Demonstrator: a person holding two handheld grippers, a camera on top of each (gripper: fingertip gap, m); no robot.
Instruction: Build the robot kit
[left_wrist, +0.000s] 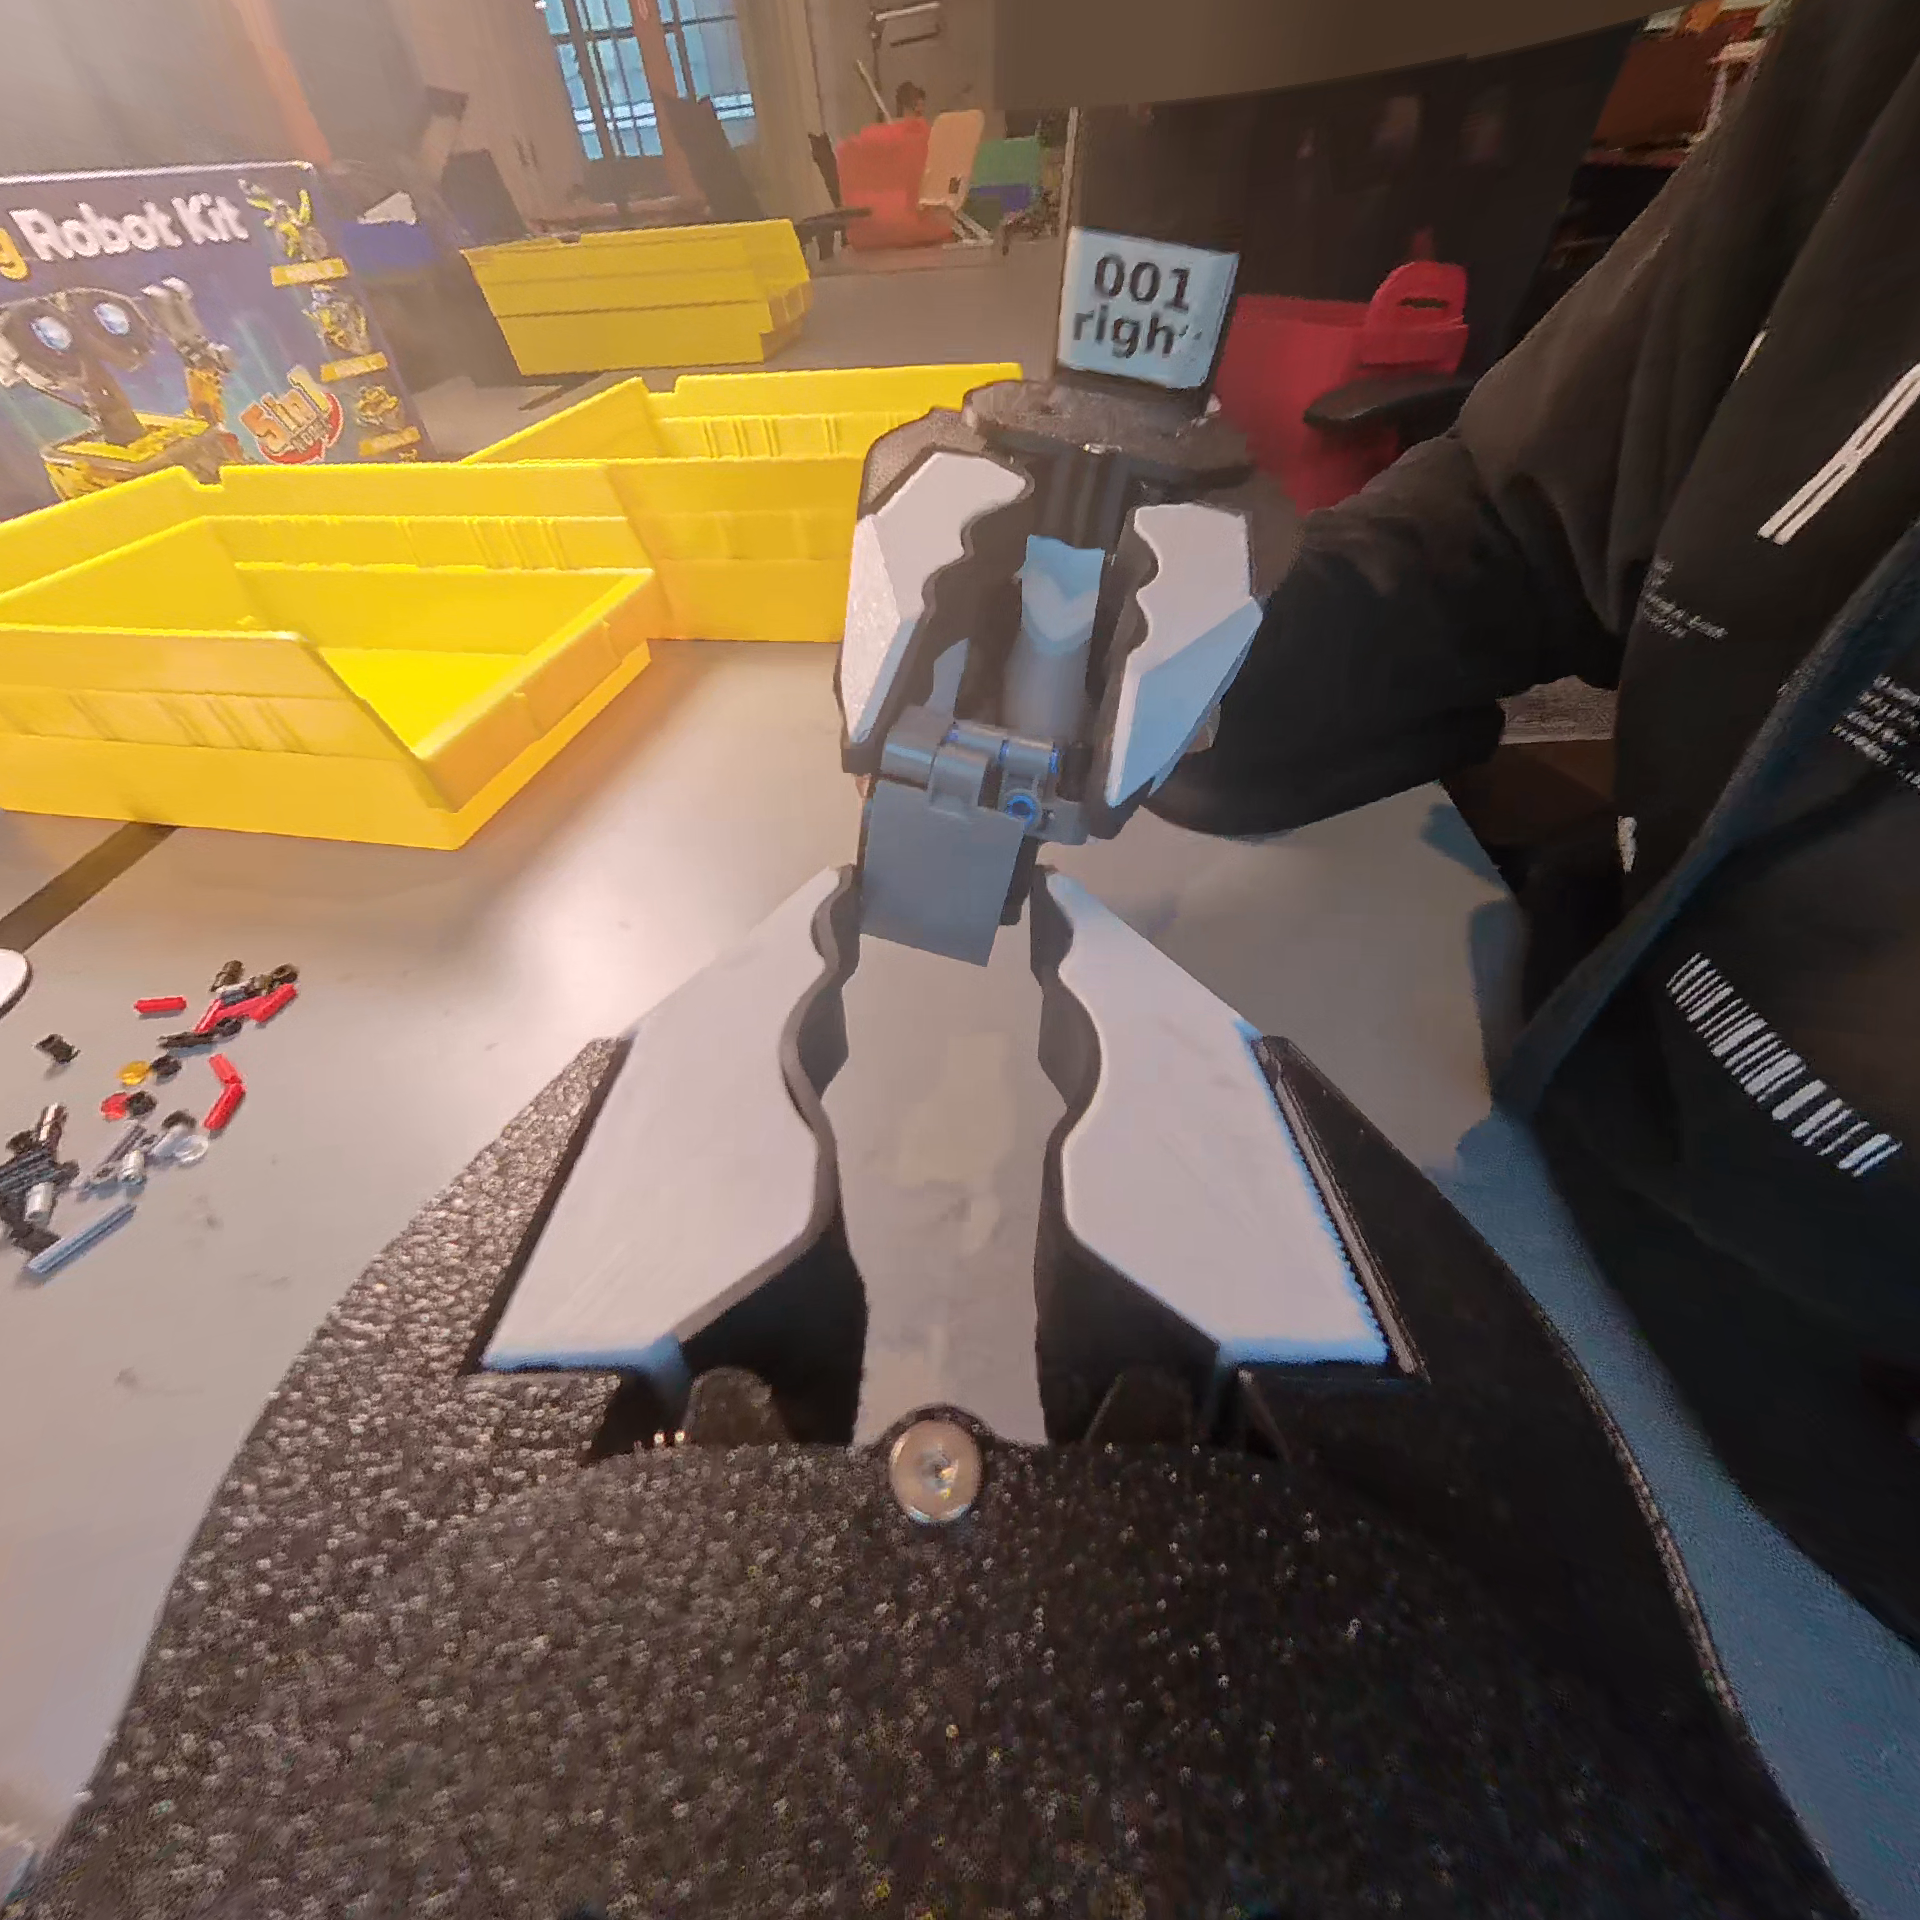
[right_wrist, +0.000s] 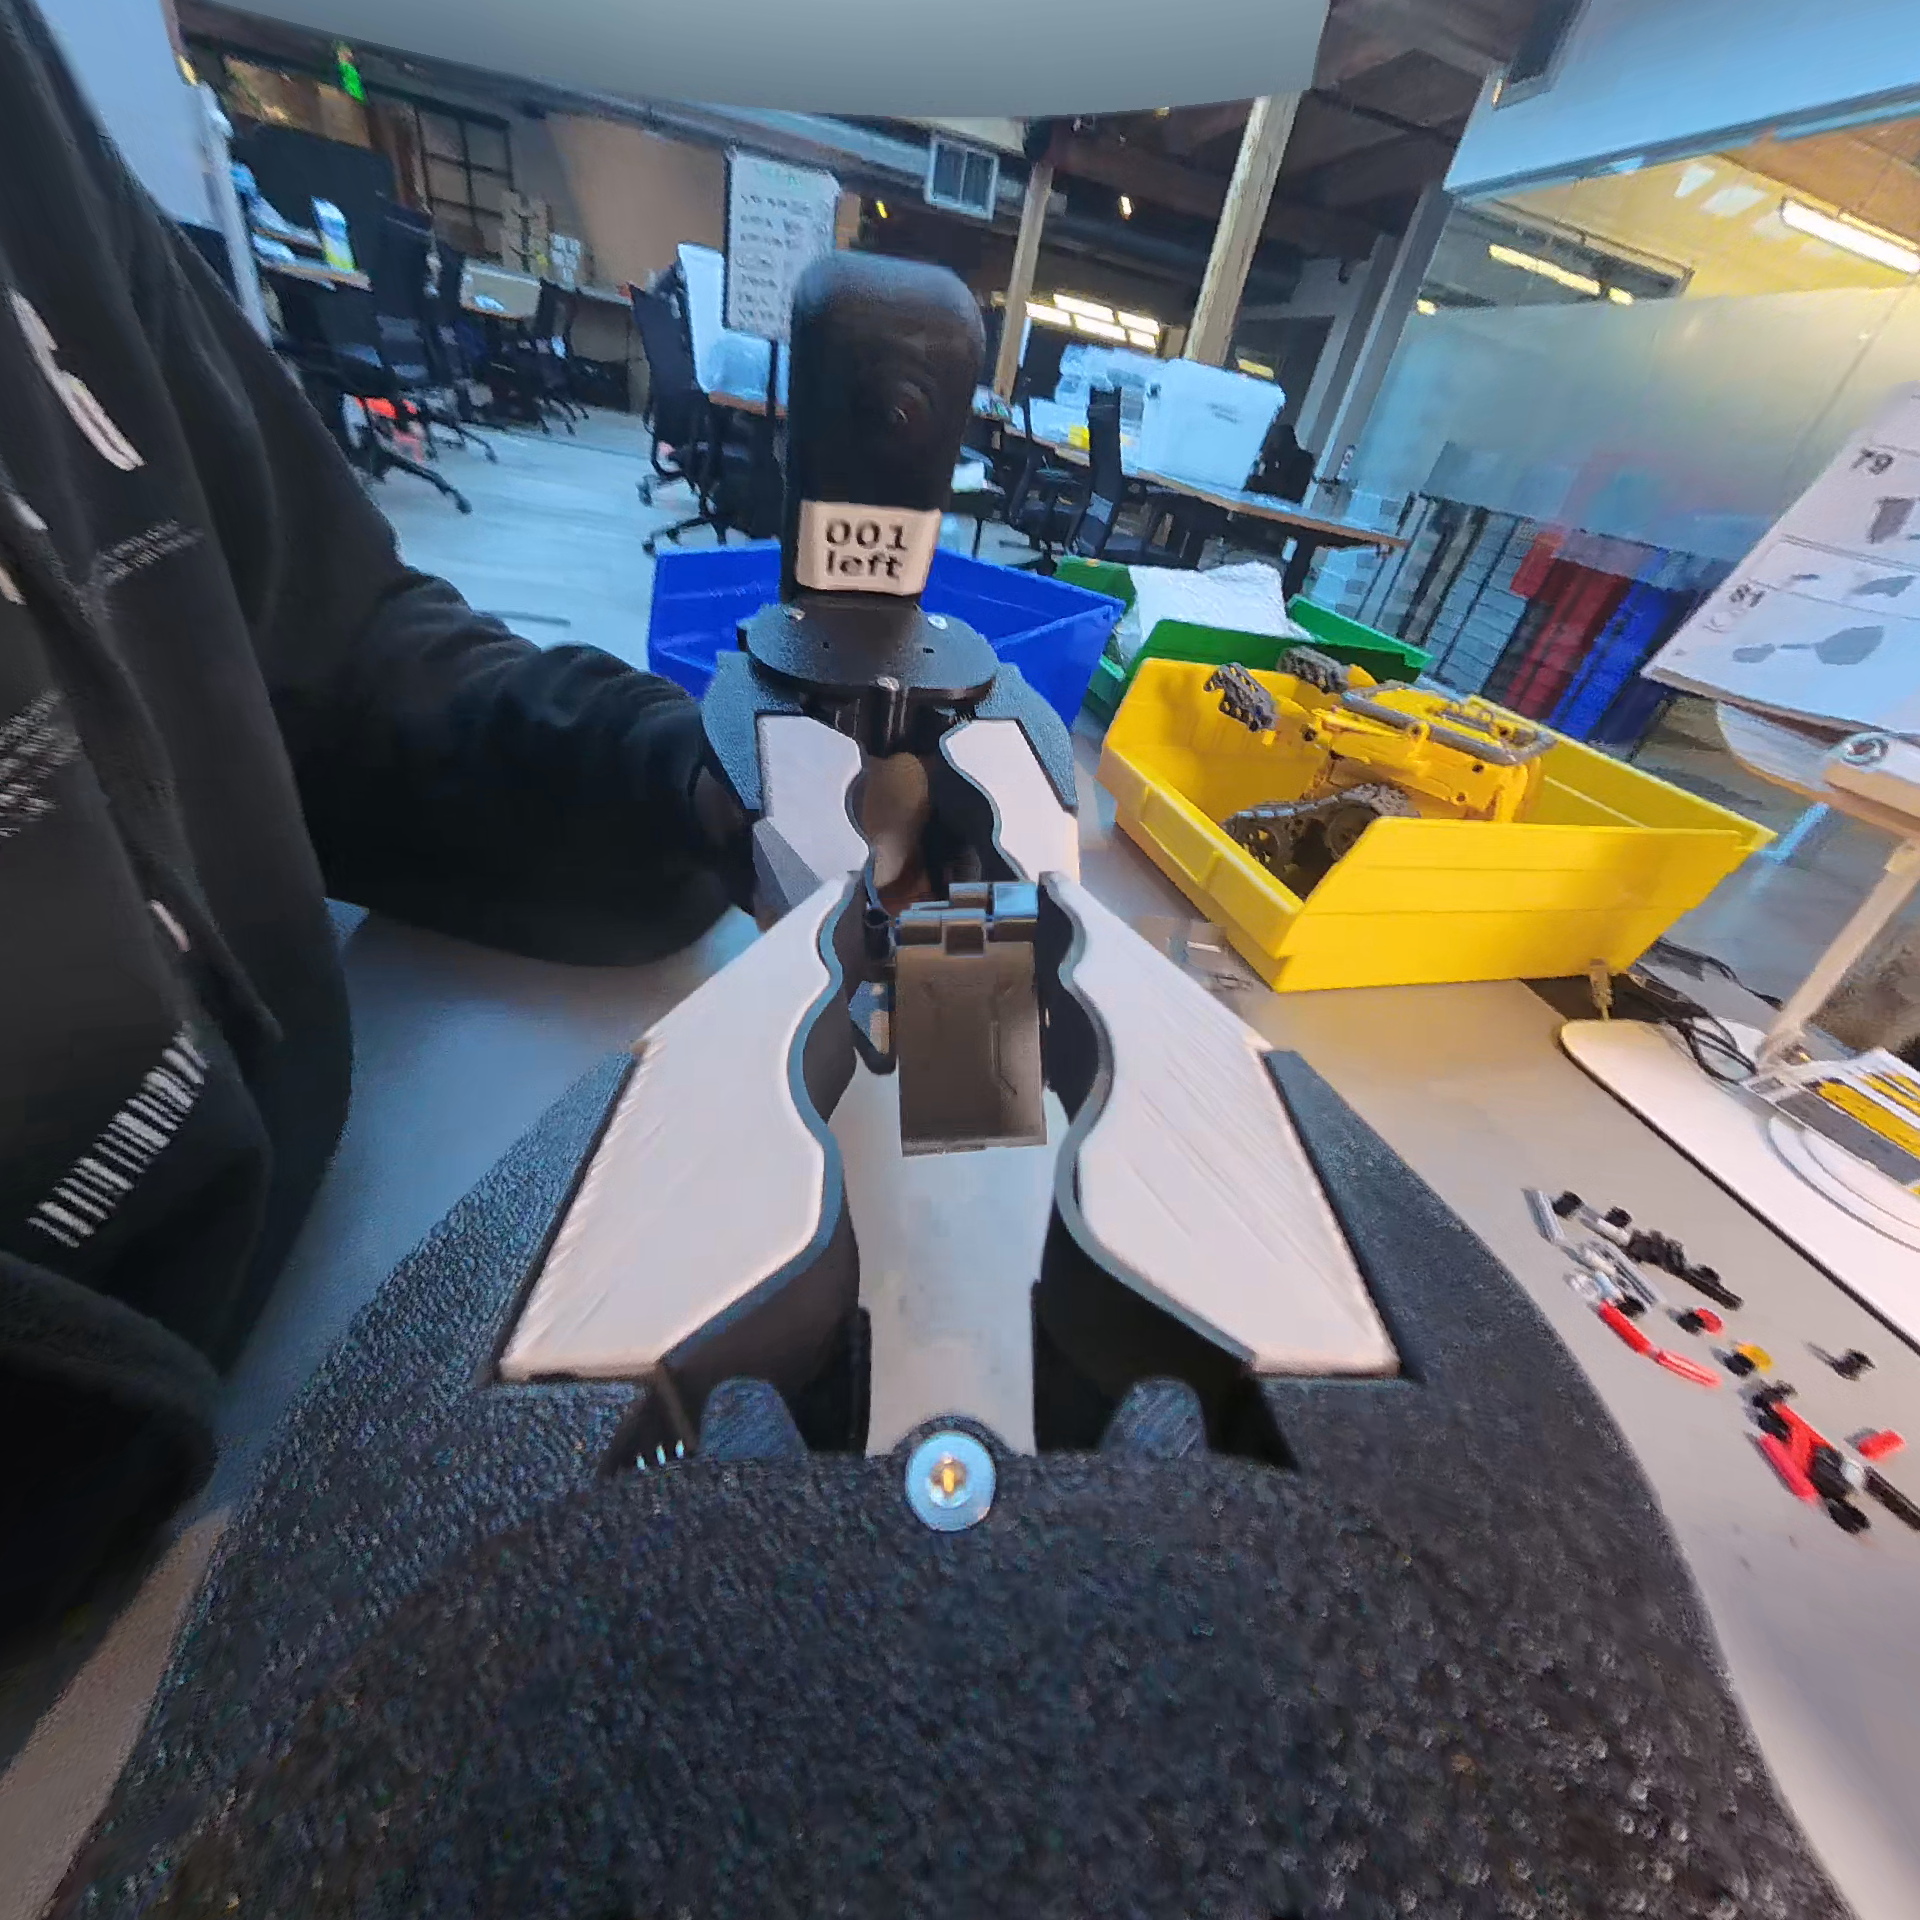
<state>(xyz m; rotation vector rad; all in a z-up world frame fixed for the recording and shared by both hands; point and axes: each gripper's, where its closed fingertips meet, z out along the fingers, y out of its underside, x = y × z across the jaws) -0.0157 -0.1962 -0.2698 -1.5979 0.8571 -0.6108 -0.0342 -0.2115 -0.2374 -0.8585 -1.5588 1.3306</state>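
The two grippers face each other tip to tip above the grey table (left_wrist: 364, 935), with one grey hinged brick assembly (left_wrist: 940, 883) between them. In the left wrist view the left gripper (left_wrist: 940, 894) has its jaws drawn in around the flat grey panel end, the panel sitting between the fingertips; whether both pads actually press it is hard to judge, as the tips are blurred. The right gripper (left_wrist: 966, 774), seen opposite, closes on the hinge end, where blue pins show. In the right wrist view the same assembly (right_wrist: 966, 1039) lies between the right gripper (right_wrist: 961, 914) fingers, its far end hidden against the left gripper (right_wrist: 914, 862).

A person's black sleeve (left_wrist: 1403, 644) reaches to the right gripper.

Outward, the left wrist view shows three yellow bins (left_wrist: 312, 665), the nearest two side by side, and one printed kit box (left_wrist: 187, 332), cut off at the frame edge. One scatter of small red, black and grey parts (left_wrist: 135, 1091) lies on the table, too small to count. The right wrist view shows one yellow bin holding a tracked yellow model (right_wrist: 1382, 758), one blue bin (right_wrist: 707, 613), one green bin (right_wrist: 1247, 644) and an instruction booklet (right_wrist: 1829, 561).
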